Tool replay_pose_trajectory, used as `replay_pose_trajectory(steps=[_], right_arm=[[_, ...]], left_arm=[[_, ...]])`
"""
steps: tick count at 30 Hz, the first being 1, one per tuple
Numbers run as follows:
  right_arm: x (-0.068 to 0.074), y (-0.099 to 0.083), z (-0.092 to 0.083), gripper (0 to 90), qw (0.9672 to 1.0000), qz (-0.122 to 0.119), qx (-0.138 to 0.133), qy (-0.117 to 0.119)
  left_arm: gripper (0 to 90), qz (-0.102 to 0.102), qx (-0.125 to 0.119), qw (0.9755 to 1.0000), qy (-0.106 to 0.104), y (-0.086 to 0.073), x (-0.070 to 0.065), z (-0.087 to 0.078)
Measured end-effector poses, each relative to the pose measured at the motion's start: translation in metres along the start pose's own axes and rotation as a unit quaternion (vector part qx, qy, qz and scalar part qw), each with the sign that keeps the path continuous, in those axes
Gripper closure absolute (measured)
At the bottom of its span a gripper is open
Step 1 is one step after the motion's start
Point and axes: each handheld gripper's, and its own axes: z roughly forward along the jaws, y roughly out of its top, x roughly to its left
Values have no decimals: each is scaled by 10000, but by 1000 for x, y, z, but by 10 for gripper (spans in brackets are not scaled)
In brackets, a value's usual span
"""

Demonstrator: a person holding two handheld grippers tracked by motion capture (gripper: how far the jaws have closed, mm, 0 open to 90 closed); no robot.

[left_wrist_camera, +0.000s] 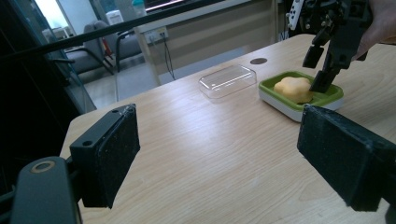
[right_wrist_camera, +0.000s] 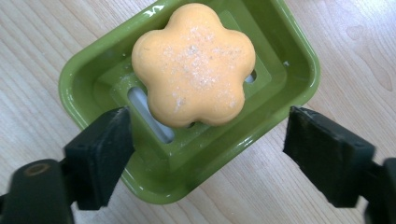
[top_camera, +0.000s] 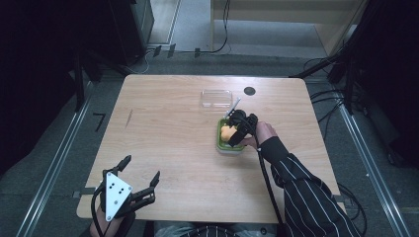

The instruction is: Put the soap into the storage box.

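Observation:
An orange flower-shaped soap [right_wrist_camera: 194,63] lies in a green soap dish [right_wrist_camera: 74,79] on the wooden table, right of centre in the high view, where the soap [top_camera: 226,131] and dish [top_camera: 222,144] sit under my right hand. My right gripper [right_wrist_camera: 210,154] is open and hangs just over the dish's near side. One jaw is over the dish's inner corner, the other over the table outside its rim. Neither pad touches the soap. In the left gripper view the right gripper [left_wrist_camera: 319,70] dips beside the soap [left_wrist_camera: 293,88]. My left gripper [top_camera: 142,168] rests open and empty at the front left.
A clear plastic lid [top_camera: 216,98] lies on the table just beyond the dish, and it is also in the left gripper view [left_wrist_camera: 228,80]. A dark round spot [top_camera: 249,91] marks the tabletop near the far edge. The right gripper's cable trails along a striped sleeve [top_camera: 306,192].

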Motion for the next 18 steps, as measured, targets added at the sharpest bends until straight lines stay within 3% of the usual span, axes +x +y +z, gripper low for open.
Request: replay_pose_trajectory(steps=[11, 18], right_arm=[[-8, -12, -16, 72, 9998, 209, -37, 15], [-12, -25, -23, 41, 9993, 341, 162, -15]], left_arm=[[135, -3, -3, 10000, -3, 0, 0, 0], [135, -12, -9, 10000, 0, 0, 0, 1]])
